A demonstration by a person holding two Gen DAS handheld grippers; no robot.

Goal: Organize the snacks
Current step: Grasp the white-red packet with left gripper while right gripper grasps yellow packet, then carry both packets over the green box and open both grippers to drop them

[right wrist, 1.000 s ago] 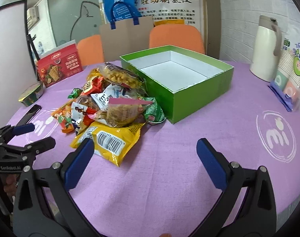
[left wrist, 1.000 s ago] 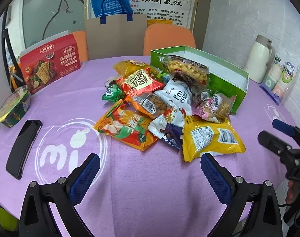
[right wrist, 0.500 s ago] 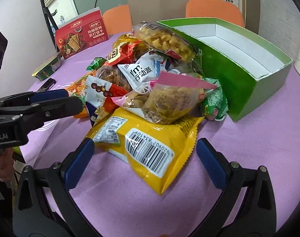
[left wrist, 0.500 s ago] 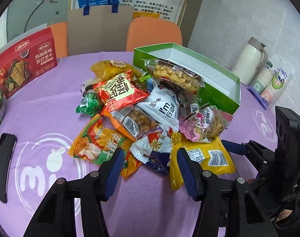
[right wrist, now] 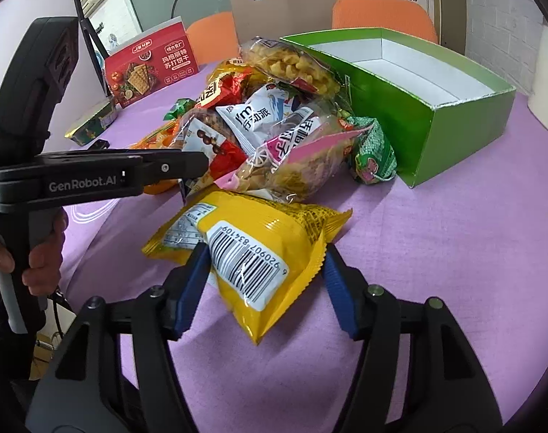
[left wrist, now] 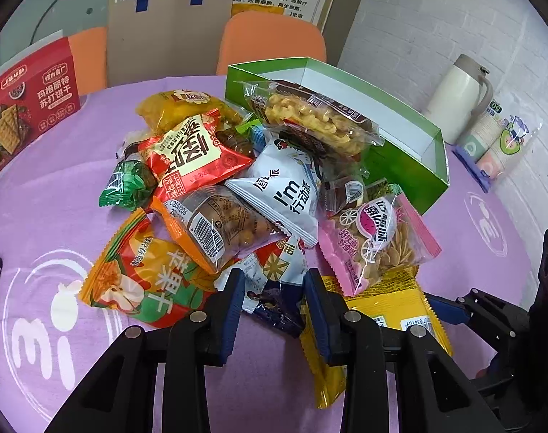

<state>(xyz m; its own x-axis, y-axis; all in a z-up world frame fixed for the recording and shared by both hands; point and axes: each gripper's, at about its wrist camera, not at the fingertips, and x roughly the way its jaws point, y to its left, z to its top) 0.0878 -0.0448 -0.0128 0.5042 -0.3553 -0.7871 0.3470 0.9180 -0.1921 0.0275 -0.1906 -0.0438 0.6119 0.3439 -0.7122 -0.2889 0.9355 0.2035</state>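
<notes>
The green box (right wrist: 451, 108) is sitting open on the purple tablecloth (right wrist: 436, 252), snack pile leaning against its left wall. Nearer than the box, the right gripper (right wrist: 265, 281) is straddling the yellow packet (right wrist: 259, 238), jaws spread; the left gripper (left wrist: 274, 303) is pinching the dark-blue packet (left wrist: 274, 288).

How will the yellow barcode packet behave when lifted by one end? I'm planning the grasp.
The yellow packet looks puffy and creased, so it is probably light and floppy, sagging beyond the right gripper. Its glossy film may slip between the blue pads. The pink packet overlaps its far end and may shift.
</notes>
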